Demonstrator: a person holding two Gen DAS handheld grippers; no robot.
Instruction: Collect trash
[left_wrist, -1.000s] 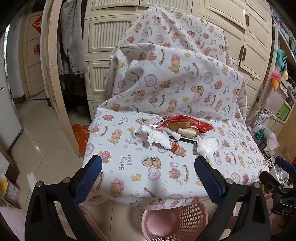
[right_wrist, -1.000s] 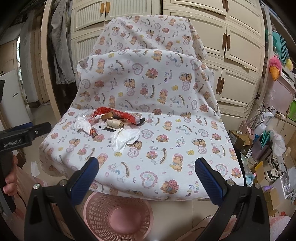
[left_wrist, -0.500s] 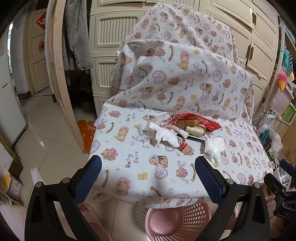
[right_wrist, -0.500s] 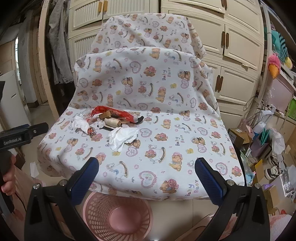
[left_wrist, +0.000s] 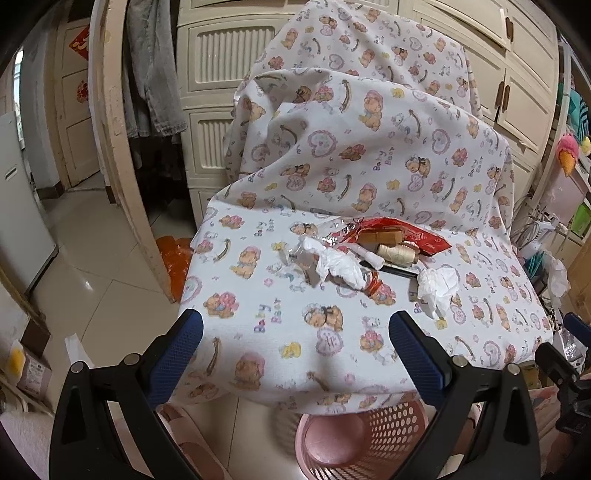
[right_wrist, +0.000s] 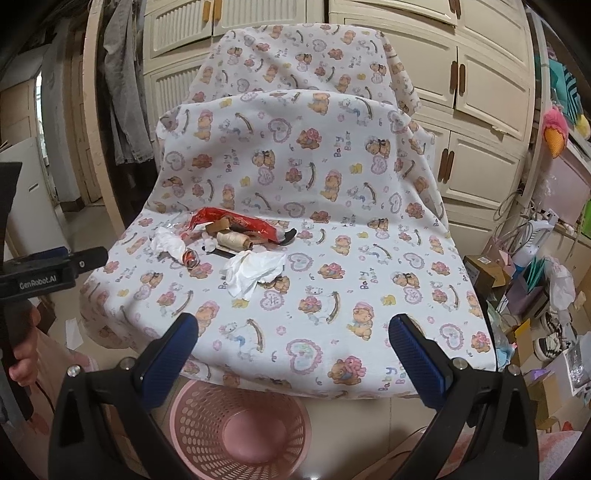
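Trash lies on a seat covered with a bear-print sheet (left_wrist: 295, 321): a red wrapper (left_wrist: 402, 236), two crumpled white tissues (left_wrist: 340, 266) (left_wrist: 437, 284), a spool of cream thread (left_wrist: 397, 254) and small scraps. In the right wrist view the red wrapper (right_wrist: 236, 223), a tissue (right_wrist: 255, 269) and the spool (right_wrist: 232, 240) show too. A pink perforated basket (right_wrist: 236, 428) stands on the floor below the seat's front edge. My left gripper (left_wrist: 295, 354) is open and empty, short of the trash. My right gripper (right_wrist: 293, 350) is open and empty above the basket.
Cream cupboards (right_wrist: 480, 110) stand behind the seat. Clothes hang by a door frame (left_wrist: 118, 147) at left. Boxes, bags and shoes clutter the floor at right (right_wrist: 535, 295). An orange bag (left_wrist: 173, 254) lies on the tiled floor left of the seat.
Both grippers have drawn back and shifted a little, so the seat and trash sit farther right in the left wrist view. Both stay open; nothing was picked up.
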